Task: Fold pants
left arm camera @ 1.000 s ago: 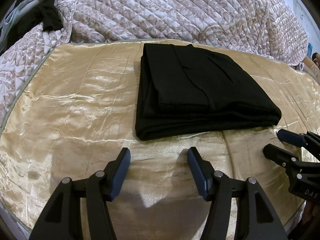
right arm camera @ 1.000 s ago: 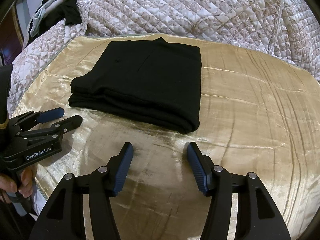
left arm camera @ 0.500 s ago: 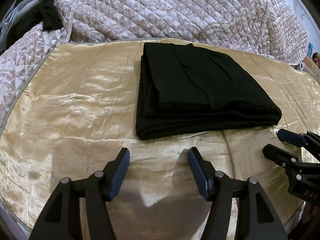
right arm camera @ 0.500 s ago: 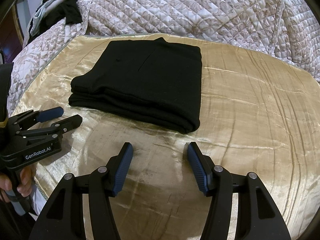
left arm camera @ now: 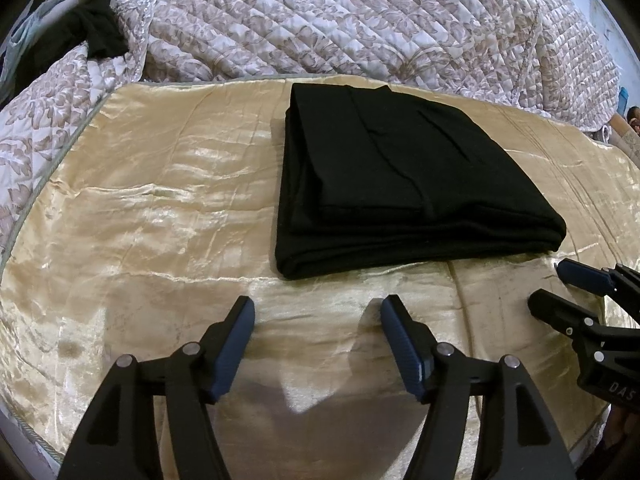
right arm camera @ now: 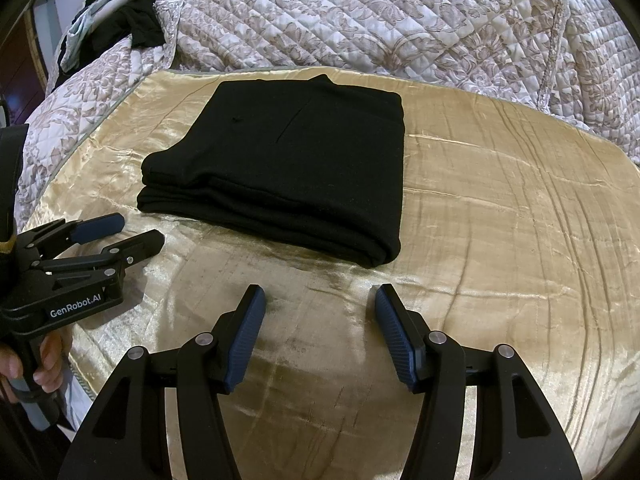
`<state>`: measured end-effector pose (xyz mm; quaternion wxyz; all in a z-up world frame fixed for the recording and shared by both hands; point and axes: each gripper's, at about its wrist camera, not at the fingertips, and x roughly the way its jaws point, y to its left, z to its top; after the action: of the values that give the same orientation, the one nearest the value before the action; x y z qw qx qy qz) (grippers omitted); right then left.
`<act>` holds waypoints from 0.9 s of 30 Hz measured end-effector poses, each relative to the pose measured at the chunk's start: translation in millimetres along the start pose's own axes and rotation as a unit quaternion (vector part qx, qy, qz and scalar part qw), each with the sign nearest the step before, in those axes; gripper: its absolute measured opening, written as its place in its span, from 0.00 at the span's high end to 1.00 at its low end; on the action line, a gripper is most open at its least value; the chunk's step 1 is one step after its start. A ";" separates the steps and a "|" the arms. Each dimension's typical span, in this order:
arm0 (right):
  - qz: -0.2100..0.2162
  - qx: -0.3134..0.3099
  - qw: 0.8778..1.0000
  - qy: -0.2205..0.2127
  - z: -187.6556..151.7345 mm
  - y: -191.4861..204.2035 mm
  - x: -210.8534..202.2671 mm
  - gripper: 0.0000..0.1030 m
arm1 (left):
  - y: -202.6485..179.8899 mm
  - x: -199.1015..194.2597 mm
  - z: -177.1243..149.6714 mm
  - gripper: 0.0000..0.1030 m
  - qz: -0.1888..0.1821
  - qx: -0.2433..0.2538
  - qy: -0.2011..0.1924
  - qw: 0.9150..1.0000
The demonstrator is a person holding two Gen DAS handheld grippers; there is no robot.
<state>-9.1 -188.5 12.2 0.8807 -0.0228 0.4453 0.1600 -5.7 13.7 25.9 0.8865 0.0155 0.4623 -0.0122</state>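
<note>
The black pants (left arm camera: 400, 184) lie folded into a flat rectangular stack on a gold satin cloth (left arm camera: 160, 208); they also show in the right wrist view (right arm camera: 296, 176). My left gripper (left arm camera: 318, 312) is open and empty, just short of the stack's near edge; it also shows in the right wrist view (right arm camera: 136, 228). My right gripper (right arm camera: 318, 300) is open and empty, near the stack's near right corner; it also shows in the left wrist view (left arm camera: 556, 284).
A quilted floral bedspread (left arm camera: 360, 20) is bunched behind the gold cloth (right arm camera: 500, 220). Dark and pale clothes (right arm camera: 116, 20) lie at the far left. The cloth's near edge drops off by the left gripper.
</note>
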 end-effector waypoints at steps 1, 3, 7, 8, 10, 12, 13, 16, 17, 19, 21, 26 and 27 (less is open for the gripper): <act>0.000 0.000 1.000 0.000 -0.1 -0.1 0.0 0.44 | -0.2 0.2 1.3 0.33 0.000 0.000 0.000 1.000; 0.000 0.000 1.000 0.000 -0.1 -0.2 0.0 0.44 | -0.1 0.3 1.4 0.33 0.000 0.000 0.000 1.000; -0.001 0.000 1.000 0.000 -0.2 0.0 0.1 0.44 | 0.4 0.3 1.8 0.33 -0.001 0.000 0.001 1.000; -0.001 0.000 1.000 0.000 -0.2 0.0 0.1 0.44 | 1.2 -0.1 1.0 0.33 -0.001 0.000 0.001 1.000; -0.001 0.000 1.000 0.000 -0.3 0.2 0.1 0.43 | 1.0 0.0 1.2 0.33 -0.001 0.000 0.001 1.000; -0.001 0.000 1.000 0.000 -0.4 0.2 0.1 0.43 | 0.7 0.1 1.2 0.33 -0.001 -0.001 0.001 1.000; -0.001 0.000 1.000 0.000 -0.4 0.2 0.1 0.43 | 0.0 0.5 2.3 0.33 -0.001 -0.001 0.001 1.000; -0.001 0.000 1.000 0.000 -0.4 0.6 0.2 0.43 | 0.3 0.5 2.0 0.33 -0.001 0.000 0.001 1.000; -0.001 0.000 1.000 0.000 -0.5 0.2 0.1 0.43 | 1.1 0.0 1.2 0.33 0.000 0.000 0.001 1.000; -0.001 0.000 1.000 0.000 -0.6 0.3 0.1 0.43 | 1.6 0.3 1.4 0.33 -0.002 -0.001 0.002 1.000; -0.001 0.000 1.000 0.000 -0.6 0.3 0.1 0.43 | 0.2 0.8 2.1 0.32 -0.001 -0.001 0.002 1.000; -0.001 -0.001 1.000 0.000 -0.9 0.8 0.4 0.43 | 1.4 0.3 1.4 0.32 -0.001 0.000 0.002 1.000; -0.001 -0.002 1.000 0.000 -0.7 1.0 1.0 0.43 | 1.4 0.2 1.5 0.32 -0.001 0.000 0.002 1.000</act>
<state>-9.4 -187.4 11.1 0.8809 -0.0247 0.4449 0.1596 -4.3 15.0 26.6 0.8856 0.0148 0.4640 -0.0129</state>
